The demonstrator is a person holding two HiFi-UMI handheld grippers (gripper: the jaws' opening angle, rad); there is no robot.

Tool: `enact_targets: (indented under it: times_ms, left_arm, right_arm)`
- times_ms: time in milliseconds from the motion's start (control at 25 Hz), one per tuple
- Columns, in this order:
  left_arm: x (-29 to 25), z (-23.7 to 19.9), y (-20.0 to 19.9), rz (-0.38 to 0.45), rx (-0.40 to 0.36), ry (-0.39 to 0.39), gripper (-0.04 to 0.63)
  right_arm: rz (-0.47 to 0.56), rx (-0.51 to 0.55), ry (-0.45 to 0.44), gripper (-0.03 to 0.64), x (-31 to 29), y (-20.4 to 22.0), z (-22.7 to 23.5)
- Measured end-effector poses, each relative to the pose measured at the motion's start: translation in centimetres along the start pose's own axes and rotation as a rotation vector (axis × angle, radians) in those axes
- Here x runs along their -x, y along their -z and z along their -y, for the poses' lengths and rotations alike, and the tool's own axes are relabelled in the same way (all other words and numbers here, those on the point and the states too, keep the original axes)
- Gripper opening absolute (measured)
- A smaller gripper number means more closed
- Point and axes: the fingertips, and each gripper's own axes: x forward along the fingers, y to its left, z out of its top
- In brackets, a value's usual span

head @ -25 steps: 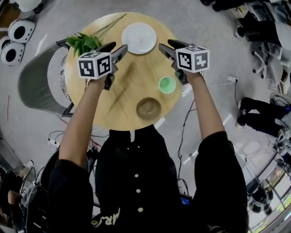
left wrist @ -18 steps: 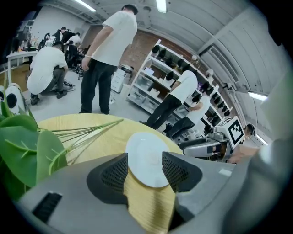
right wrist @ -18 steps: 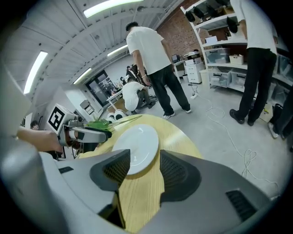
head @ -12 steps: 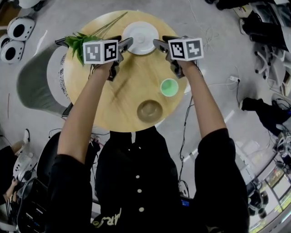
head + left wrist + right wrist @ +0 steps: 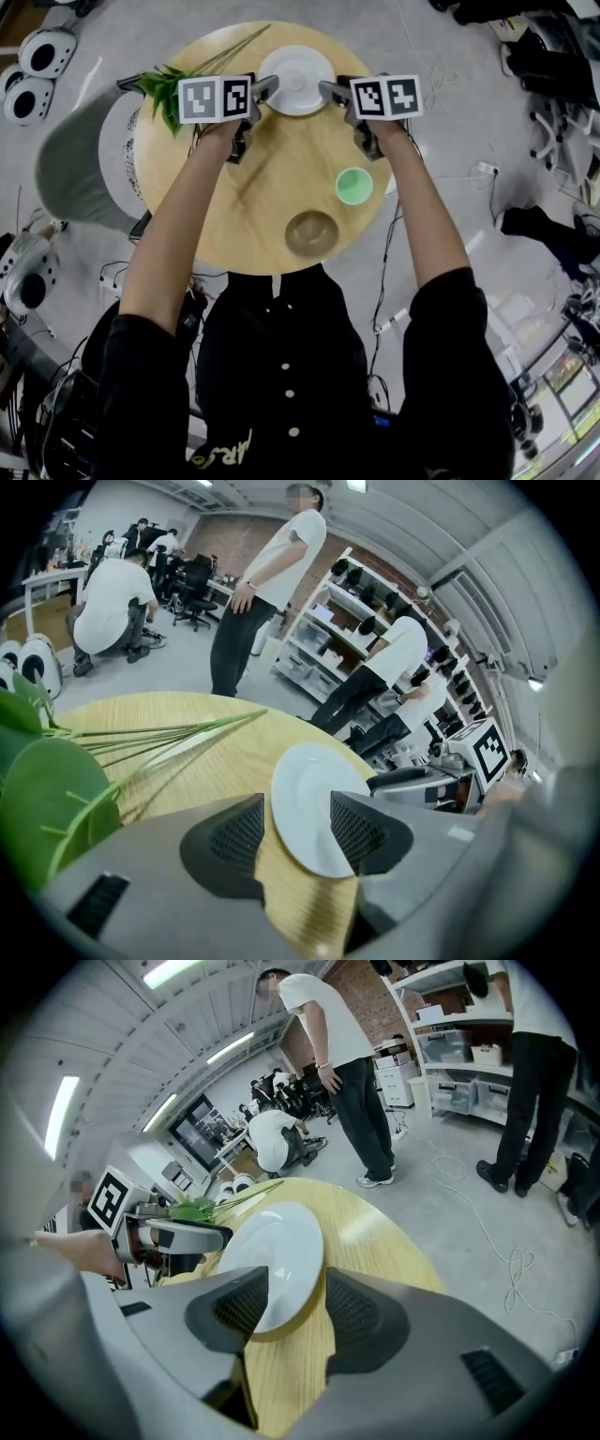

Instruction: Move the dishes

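Note:
A white plate (image 5: pixel 296 80) lies at the far side of the round wooden table (image 5: pixel 253 206). My left gripper (image 5: pixel 262 96) is at the plate's left rim and my right gripper (image 5: pixel 331 94) at its right rim. Both stand open. In the left gripper view the plate (image 5: pixel 309 789) shows between the open jaws of the left gripper (image 5: pixel 300 827). The right gripper view shows the plate (image 5: pixel 277 1260) between the open jaws of the right gripper (image 5: pixel 295 1305). A green cup (image 5: pixel 353 186) and a brown bowl (image 5: pixel 311 232) stand nearer me.
A green leafy sprig (image 5: pixel 167 87) lies on the table's far left, its stems reaching toward the plate. A grey chair (image 5: pixel 75 169) stands left of the table. Cables (image 5: pixel 384 272) trail on the floor. People stand beyond the table in both gripper views.
Both grippers have moved away from me across the table and closer together. They now flank the white plate, where earlier they hung short of it.

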Motion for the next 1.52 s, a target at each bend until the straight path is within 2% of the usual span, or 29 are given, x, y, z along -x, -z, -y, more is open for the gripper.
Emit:
enact_targets:
  times_ms: [200,360,480,560,720,880,1120,1520]
  left_arm:
    - [-0.2,0.1,-0.1,-0.004,0.033,0.018,0.215]
    - [-0.5,0.1,0.2,-0.029,0.017,-0.004,0.215]
    - [-0.9,0.3,0.4,-0.035,0.036,0.005,0.213]
    - [-0.9,0.2,0.3,-0.038,0.036,-0.006,0.193]
    - [-0.6,-0.2,0.4,-0.029,0.032,-0.024,0.135]
    - [-0.4,-1.0,0.6,-0.019,0.052,-0.033,0.069]
    - [-0.2,-1.0,0.8,-0.025,0.095,-0.007,0.061]
    - [1.5,-0.2,0.1,0.004,0.108,0.023,0.041]
  right_arm:
    - [0.000,-0.005,0.003,0.173,-0.1,0.0,0.0]
    - [0.002,-0.029,0.002,0.149,-0.2,0.0,0.3]
    - [0.003,-0.039,0.002,0.147,-0.1,-0.1,0.4]
    - [0.003,-0.049,0.000,0.143,-0.1,-0.2,0.4]
    - [0.010,-0.086,0.014,0.081,0.2,-0.2,0.8]
    - [0.032,-0.166,0.000,0.052,0.2,0.0,1.0]
    - [0.026,-0.170,0.006,0.046,0.2,-0.1,0.9]
    - [0.052,-0.166,0.012,0.032,1.4,-0.6,0.0]
